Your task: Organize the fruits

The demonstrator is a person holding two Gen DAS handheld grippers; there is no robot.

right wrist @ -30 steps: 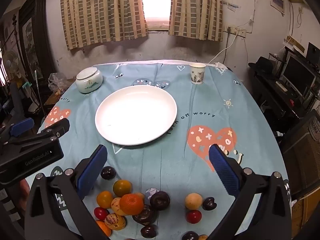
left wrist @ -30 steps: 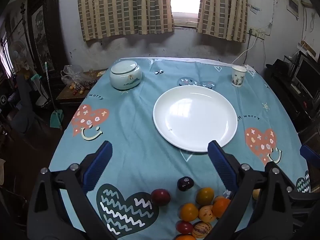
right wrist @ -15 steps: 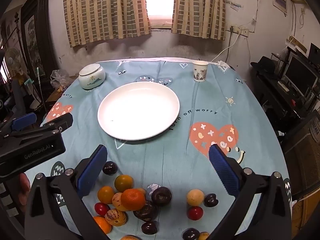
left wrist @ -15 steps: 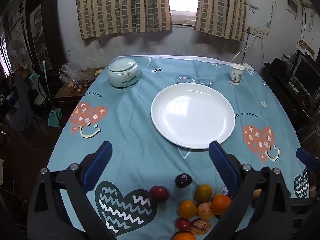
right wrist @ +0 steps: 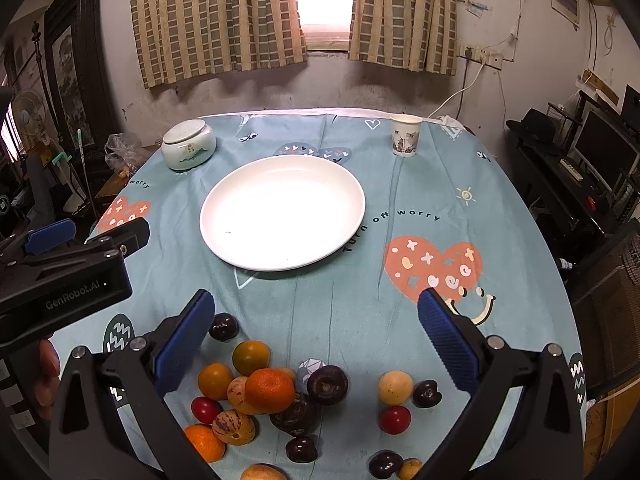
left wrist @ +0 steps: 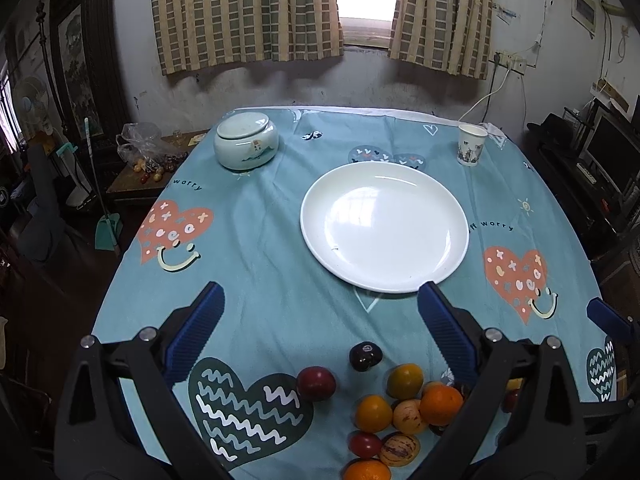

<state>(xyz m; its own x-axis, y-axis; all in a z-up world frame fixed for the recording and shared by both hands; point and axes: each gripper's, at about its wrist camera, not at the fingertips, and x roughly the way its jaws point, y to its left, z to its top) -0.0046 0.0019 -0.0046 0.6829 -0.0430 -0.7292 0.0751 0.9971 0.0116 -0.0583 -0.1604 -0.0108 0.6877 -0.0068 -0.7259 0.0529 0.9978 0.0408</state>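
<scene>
A pile of small fruits lies at the table's near edge: an orange (right wrist: 269, 389), a dark plum (right wrist: 327, 384), a red one (right wrist: 395, 419), a pale one (right wrist: 395, 387); in the left wrist view a red plum (left wrist: 315, 383) and an orange (left wrist: 440, 404). An empty white plate (right wrist: 282, 212) (left wrist: 384, 226) sits mid-table. My left gripper (left wrist: 320, 320) is open, above the cloth before the pile. My right gripper (right wrist: 314, 322) is open, above the fruits. Both are empty.
A lidded ceramic jar (left wrist: 245, 143) stands far left, a paper cup (left wrist: 472, 145) far right. The left gripper's body (right wrist: 64, 276) shows at the left of the right wrist view. A side table with a bag of fruit (left wrist: 148, 160) stands left of the table.
Both grippers have drawn back and up a little, so more of the fruit pile shows. Both stay open and nothing on the table has moved.
</scene>
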